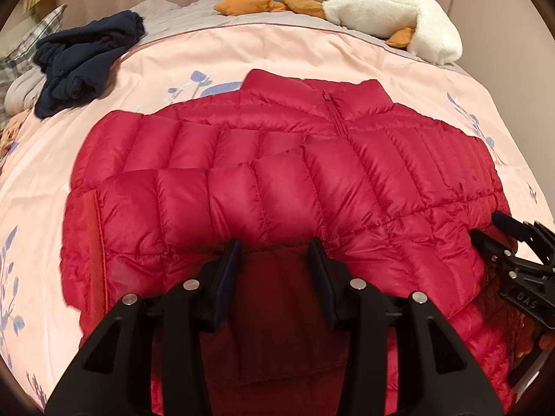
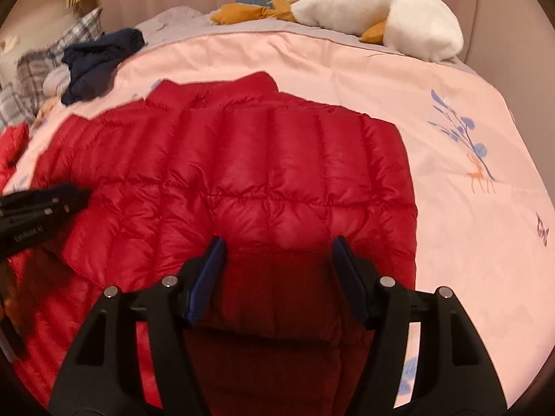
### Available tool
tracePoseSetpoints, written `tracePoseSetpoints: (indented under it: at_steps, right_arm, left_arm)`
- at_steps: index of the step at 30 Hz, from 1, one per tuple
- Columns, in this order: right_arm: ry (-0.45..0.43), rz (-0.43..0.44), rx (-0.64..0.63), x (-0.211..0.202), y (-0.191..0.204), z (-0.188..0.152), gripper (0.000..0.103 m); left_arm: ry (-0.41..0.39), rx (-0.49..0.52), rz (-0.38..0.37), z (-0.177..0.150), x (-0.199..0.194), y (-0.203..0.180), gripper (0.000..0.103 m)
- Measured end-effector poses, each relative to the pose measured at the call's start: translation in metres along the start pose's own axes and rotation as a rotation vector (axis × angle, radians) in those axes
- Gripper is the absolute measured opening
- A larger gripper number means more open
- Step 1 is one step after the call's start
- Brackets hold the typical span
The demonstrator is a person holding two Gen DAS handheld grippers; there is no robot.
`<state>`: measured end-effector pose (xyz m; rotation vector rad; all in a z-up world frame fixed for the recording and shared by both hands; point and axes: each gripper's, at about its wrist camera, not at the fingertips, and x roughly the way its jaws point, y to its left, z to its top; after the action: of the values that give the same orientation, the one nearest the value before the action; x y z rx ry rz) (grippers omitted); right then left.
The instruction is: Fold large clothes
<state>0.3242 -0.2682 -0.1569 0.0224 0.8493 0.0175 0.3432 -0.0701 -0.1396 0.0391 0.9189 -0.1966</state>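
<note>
**A:** While held apart just over the near hem, gripped nothing. Left gripper [image 1: 275, 253]: pads [image 1: 236, 256] clear of the red quilted puffer jacket [image 1: 277, 159], cloth only beneath the gap. Right gripper [image 2: 277, 249]: likewise parted, wider, nothing pinched.

**B:** Lay flat on the pink flowered bedspread [image 1: 277, 52], hem nearest the fingers, collar farthest, broader across than deep. Judged the fold to run away from both hands, hem toward collar.

**A:** Nearer the jacket's right edge: the right gripper. Nearer the middle: the left.

**B:** Caught the zip and full collar only from the left wrist. Caught the bare right edge, with open bedspread beyond, only from the right.
</note>
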Motion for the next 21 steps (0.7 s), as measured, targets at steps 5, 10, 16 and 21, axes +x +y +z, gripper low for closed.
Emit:
tracePoseSetpoints:
  at_steps: [5,10,16,21]
  right_arm:
    - [-0.077,0.018,-0.039,-0.028,0.007,-0.01,0.067]
    - [-0.014,0.007,-0.038,-0.006,0.006,-0.02,0.07]
    - [-0.003,0.012,-0.012,-0.001,0.004,-0.019,0.071]
    - [-0.039,0.058,0.028,-0.031,0.0,-0.029,0.075]
  left_arm:
    - [-0.083,0.01,-0.008,-0.018,-0.039,-0.001,0.067]
    - [-0.056,0.068,0.01,-0.033,-0.036,-0.007,0.067]
    - [-0.014,0.087,0.035,-0.034,-0.021,-0.013,0.067]
    - [-0.033,0.074,0.031,-0.042,-0.04,-0.012,0.067]
